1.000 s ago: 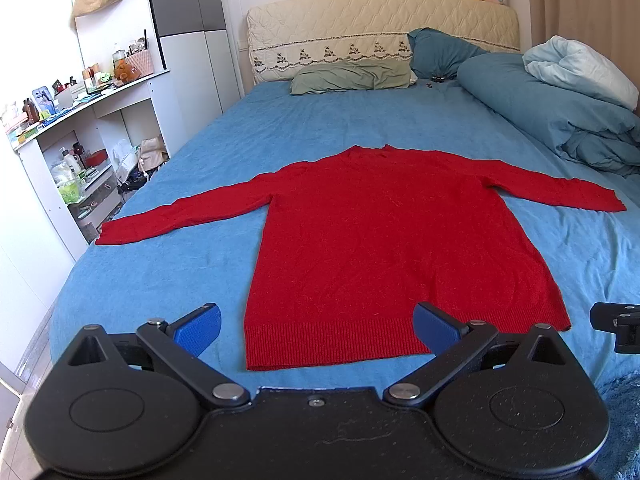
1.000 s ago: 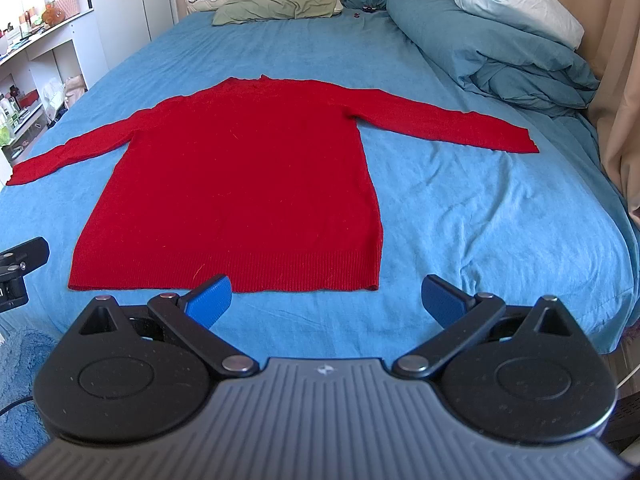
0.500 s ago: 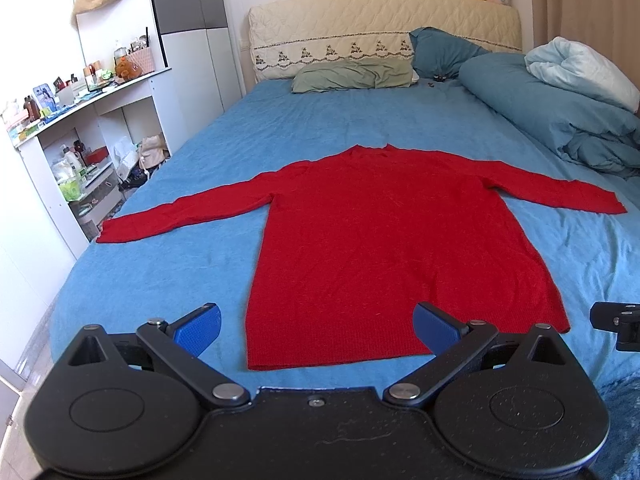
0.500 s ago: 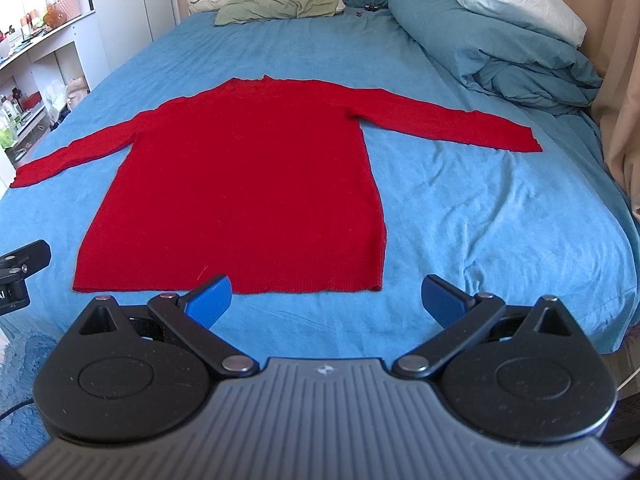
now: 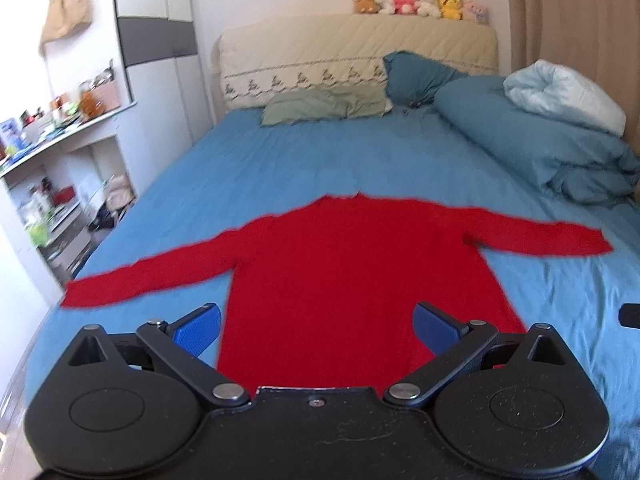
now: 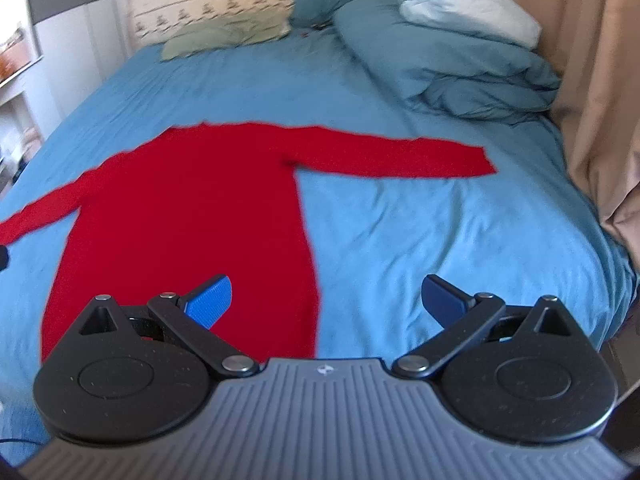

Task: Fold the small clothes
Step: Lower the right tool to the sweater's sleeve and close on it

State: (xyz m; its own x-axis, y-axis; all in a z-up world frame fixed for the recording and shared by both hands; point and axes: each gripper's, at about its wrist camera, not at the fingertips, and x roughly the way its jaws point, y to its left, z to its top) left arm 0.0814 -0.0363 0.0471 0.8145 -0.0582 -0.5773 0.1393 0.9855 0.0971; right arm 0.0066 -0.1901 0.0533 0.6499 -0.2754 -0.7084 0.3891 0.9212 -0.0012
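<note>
Across the bed (image 5: 280,168), both open, empty grippers (image 5: 316,326) (image 6: 326,300) have advanced over the flat sweater's (image 5: 352,264) hem, so folding is about to begin.

Both wrist cameras look from the foot of the blue-sheeted bed (image 5: 400,160) toward the quilted cream headboard (image 5: 320,52), low and close. The left view centres the flat long-sleeved red knit sweater (image 5: 352,264); the right view sits further right, sharing sweater (image 6: 192,216) and bed (image 6: 420,240).

Matt red knit sweater (image 5: 360,264) on smooth cotton-looking sheet (image 5: 320,168).
</note>
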